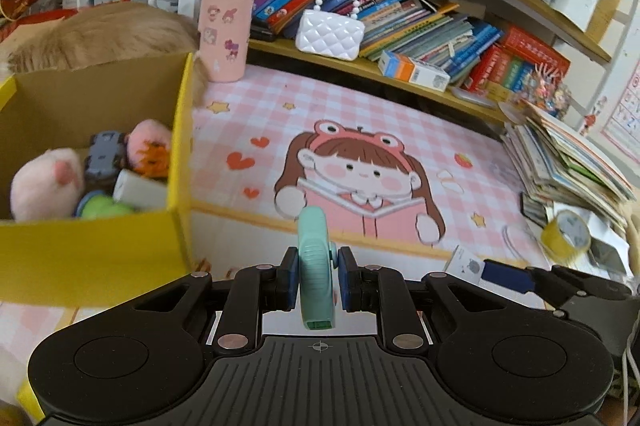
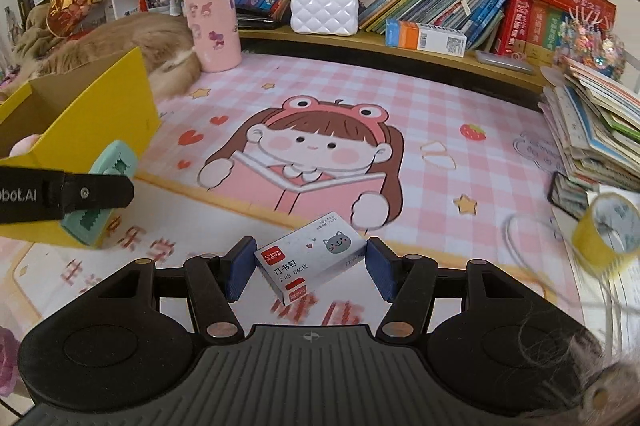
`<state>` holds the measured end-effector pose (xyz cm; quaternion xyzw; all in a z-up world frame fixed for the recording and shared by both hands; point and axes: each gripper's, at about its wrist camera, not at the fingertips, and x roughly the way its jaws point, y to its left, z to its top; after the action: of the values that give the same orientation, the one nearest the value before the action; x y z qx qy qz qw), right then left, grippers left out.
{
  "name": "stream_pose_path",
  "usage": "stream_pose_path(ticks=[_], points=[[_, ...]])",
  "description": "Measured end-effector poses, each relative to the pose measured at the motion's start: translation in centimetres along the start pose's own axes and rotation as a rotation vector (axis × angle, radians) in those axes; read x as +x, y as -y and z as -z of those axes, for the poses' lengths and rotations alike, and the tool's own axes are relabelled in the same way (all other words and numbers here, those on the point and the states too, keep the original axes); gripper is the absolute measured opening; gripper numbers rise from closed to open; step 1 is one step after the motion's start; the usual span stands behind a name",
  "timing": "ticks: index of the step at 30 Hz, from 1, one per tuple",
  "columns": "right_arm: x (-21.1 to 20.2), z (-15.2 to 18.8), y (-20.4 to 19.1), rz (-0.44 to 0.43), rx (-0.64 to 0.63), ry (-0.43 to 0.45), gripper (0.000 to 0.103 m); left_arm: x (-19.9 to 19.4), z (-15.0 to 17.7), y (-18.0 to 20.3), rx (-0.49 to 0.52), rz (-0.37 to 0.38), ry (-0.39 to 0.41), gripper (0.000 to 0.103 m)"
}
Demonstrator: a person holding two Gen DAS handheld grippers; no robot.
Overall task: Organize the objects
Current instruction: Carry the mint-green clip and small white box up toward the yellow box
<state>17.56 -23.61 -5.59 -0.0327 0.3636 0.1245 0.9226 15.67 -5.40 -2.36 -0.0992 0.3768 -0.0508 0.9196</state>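
My left gripper [image 1: 318, 276] is shut on a mint-green clip-like tool [image 1: 316, 266], held just right of the yellow cardboard box [image 1: 92, 258]. The box holds plush toys [image 1: 46, 182], a toy car [image 1: 105, 154] and other small items. In the right wrist view the left gripper [image 2: 96, 194] shows with the green tool [image 2: 108, 190] in front of the box [image 2: 92, 114]. My right gripper [image 2: 310, 268] has its pads on both sides of a white staple box [image 2: 310, 260] with a cat picture, resting on the pink mat [image 2: 400, 86]; I cannot tell whether they press it.
A pink cylinder [image 2: 212, 26] and an orange cat [image 2: 132, 42] are behind the yellow box. A yellow tape roll [image 2: 606, 230] and a leaning book stack [image 2: 596, 130] are at right. A shelf [image 2: 400, 52] with books and a white handbag [image 2: 324, 12] runs along the back.
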Motion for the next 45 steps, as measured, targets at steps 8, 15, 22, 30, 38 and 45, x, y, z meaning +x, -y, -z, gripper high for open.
stream_pose_path(ticks=[8, 15, 22, 30, 38, 45], points=[[-2.9, 2.3, -4.4, -0.011, -0.014, -0.014, 0.057, -3.7, 2.5, -3.8, -0.020, -0.014, -0.002, 0.018], [-4.7, 3.7, -8.8, -0.056, -0.029, -0.013, 0.057, -6.5, 4.4, -7.8, -0.072, -0.053, -0.004, 0.018], [-5.5, 4.7, -12.8, -0.096, -0.071, -0.005, 0.057, -8.6, 5.9, -10.2, -0.090, -0.078, 0.005, 0.018], [-6.5, 5.2, -16.2, -0.118, -0.085, 0.027, 0.057, -11.3, 6.9, -13.1, -0.097, -0.117, 0.033, 0.018], [-7.3, 4.8, -18.6, -0.126, -0.097, 0.054, 0.057, -13.3, 7.6, -15.4, -0.130, -0.143, 0.062, 0.018], [-7.7, 4.1, -19.8, -0.123, -0.104, 0.067, 0.057, -14.6, 7.6, -16.2, -0.144, -0.141, 0.092, 0.018]])
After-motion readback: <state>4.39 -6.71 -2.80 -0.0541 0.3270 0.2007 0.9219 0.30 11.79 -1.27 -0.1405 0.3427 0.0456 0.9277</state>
